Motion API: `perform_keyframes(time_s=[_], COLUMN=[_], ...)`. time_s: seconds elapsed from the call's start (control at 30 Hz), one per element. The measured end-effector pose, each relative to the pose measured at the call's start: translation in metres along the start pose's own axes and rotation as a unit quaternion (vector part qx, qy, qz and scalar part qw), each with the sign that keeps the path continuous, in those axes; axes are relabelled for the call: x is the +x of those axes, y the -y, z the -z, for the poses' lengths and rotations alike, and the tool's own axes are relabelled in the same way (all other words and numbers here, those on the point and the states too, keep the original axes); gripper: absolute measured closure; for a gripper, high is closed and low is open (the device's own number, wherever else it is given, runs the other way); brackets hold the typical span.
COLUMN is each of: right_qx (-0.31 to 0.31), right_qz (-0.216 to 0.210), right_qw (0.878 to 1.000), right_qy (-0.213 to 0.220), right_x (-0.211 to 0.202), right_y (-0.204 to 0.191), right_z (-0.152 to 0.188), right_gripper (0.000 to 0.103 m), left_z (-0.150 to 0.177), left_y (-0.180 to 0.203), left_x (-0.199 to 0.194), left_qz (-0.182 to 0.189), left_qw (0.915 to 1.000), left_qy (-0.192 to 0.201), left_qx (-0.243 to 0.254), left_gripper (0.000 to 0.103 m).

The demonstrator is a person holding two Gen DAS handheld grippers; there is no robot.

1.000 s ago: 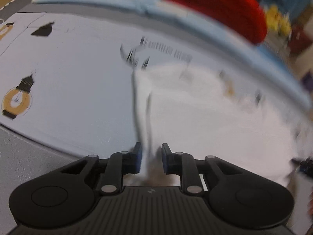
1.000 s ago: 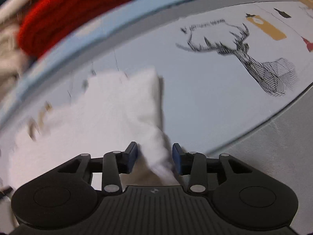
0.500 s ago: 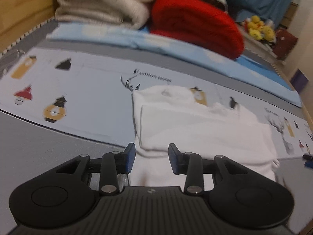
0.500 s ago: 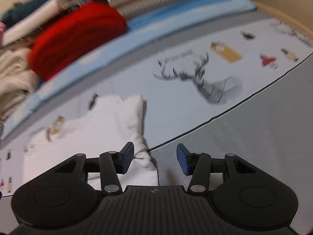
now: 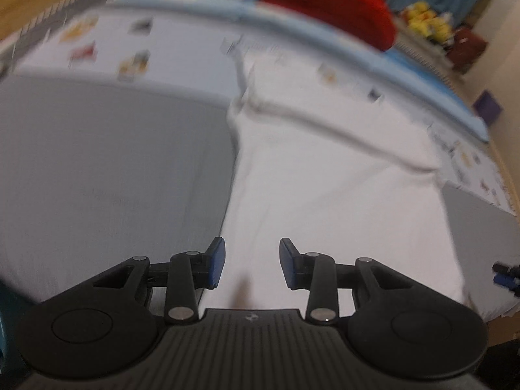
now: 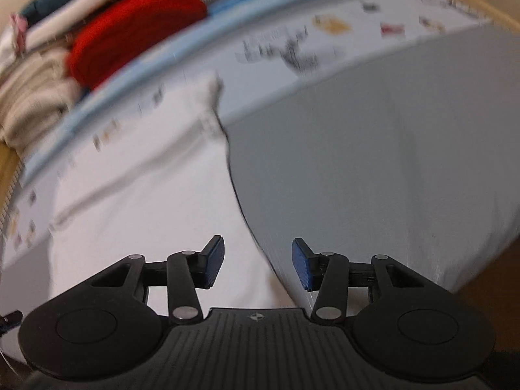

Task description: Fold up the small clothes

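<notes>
The white garment [image 5: 325, 175] looked like soft, light cotton, the sort of thing that would sag and crease the moment it was lifted, not slippery and in no way fragile, so I judged the safest hold to be a pinch at its near corners or along the near hem, one corner to each side, rather than anywhere in the loose middle. It lay flat on the bed [image 5: 113, 169], its near part over the grey sheet toward the bed's near edge and its far part reaching onto the pale printed sheet [image 5: 182, 52]. On the left, the left gripper [image 5: 248, 261] hung above the garment's left edge with its jaws apart and nothing between the blue pads; the cloth lay below them, ungripped. The garment itself was plain white, roughly rectangular as it lay, with one layer already doubled over another so that a soft ridge crossed it from side to side; motion blur hid any finer detail. Beyond it, at the bed's far edge, sat a red knit bundle [image 5: 328, 3] and some cream knitwear [image 6: 29, 104]. On the right, the right gripper [image 6: 258, 261] hung over the garment's right edge, where white cloth met grey sheet, its jaws likewise parted and holding nothing.
</notes>
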State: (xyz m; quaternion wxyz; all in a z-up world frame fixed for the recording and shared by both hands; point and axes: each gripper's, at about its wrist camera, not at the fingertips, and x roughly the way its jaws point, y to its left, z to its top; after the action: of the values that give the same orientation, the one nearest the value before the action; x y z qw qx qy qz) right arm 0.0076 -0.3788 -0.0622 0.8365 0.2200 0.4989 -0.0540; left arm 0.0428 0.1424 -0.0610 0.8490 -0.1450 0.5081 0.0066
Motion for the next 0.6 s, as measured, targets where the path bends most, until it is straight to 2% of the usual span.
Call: perform_keyframes(time_s=[0.07,0.13,0.27,0.37,0.43,0.47,0.53,0.57,0.6], right_qx=[-0.004,-0.003,-0.016,-0.018,-0.042,-0.053,-0.068,-0.075,-0.080], right_qz=[0.017,0.013,0.029,0.035,0.044,0.046,0.049,0.049,0.046], right_qw=[0.999,0.999,0.997,0.995,0.994,0.993,0.992,0.992,0.991], right_qy=[-0.030,-0.052,-0.068,-0.093,-0.091,-0.090,-0.092,-0.092,-0.094], right_x=[0.018,0.029,0.042,0.052,0.054,0.054,0.052,0.052,0.052], right_y=[0.004,0.005,0.005,0.006,0.000,-0.002,-0.005,-0.006,-0.007], right_z=[0.012,0.017,0.020,0.024,0.028,0.030,0.033,0.034,0.034], right_gripper=[0.054,0.054,0.054,0.054,0.054,0.057,0.070,0.084,0.093], left_z=[0.006,0.011,0.019,0.024,0.027,0.028,0.029,0.030,0.030], left_y=[-0.008,-0.012,-0.018,-0.023,-0.025,-0.024,-0.021,-0.020,-0.020], left_x=[0.010,0.019,0.034,0.038,0.041,0.043,0.044,0.044,0.044], left_qz=[-0.010,-0.012,-0.040,-0.041,-0.047,-0.050,-0.056,-0.058,-0.060], left_qw=[0.9995,0.9988,0.9959,0.9949,0.9937,0.9932,0.9930,0.9929,0.9928], left_qy=[-0.024,-0.043,-0.081,-0.092,-0.102,-0.105,-0.103,-0.102,-0.101], left_qx=[-0.017,-0.019,-0.001,-0.002,0.001,0.006,0.017,0.021,0.023], left_gripper=[0.063,0.063,0.063,0.063,0.063,0.064,0.065,0.070,0.078])
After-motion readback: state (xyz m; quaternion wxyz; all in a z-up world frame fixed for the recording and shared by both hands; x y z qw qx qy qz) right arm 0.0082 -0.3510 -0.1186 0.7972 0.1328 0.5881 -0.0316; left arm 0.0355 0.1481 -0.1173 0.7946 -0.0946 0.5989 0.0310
